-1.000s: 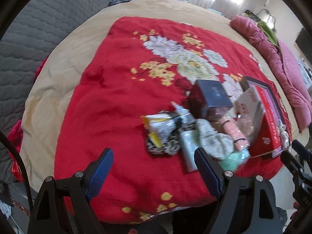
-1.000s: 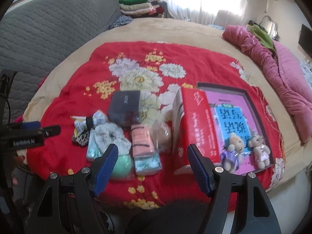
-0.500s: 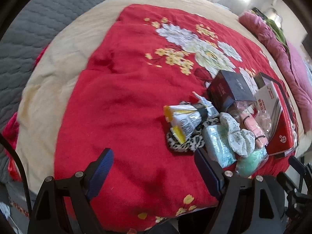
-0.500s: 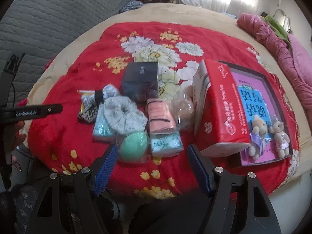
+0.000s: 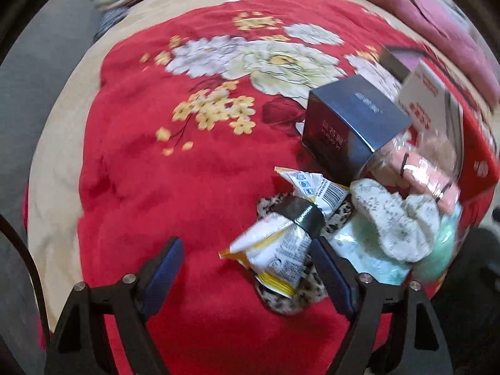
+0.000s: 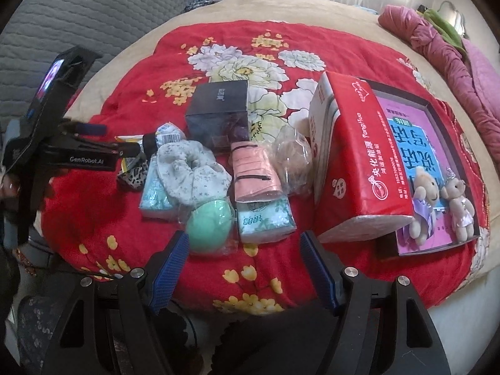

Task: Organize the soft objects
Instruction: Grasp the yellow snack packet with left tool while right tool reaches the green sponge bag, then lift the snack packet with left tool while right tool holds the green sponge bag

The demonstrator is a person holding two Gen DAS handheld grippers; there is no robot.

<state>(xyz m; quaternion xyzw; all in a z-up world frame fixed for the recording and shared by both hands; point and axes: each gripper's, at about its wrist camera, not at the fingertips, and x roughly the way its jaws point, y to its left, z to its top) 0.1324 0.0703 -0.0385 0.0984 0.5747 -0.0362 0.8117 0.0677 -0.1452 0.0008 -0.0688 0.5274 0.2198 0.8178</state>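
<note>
Both tongs were released: the left gripper (image 5: 245, 259) faced the snack packet (image 5: 275, 250), probably to grasp it, while the right gripper (image 6: 243, 256) hovered at 6 o'clock of the pile.

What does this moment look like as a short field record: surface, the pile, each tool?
surface: red floral quilt on a bed
pile: white scrunchie, green ball in plastic, pink folded item, two tissue packs, dark box
right of pile: red tissue pack, tray with two small bears
left tool: open, at the taped snack packets on a leopard scrunchie
right tool: open, empty, near the green ball
</note>
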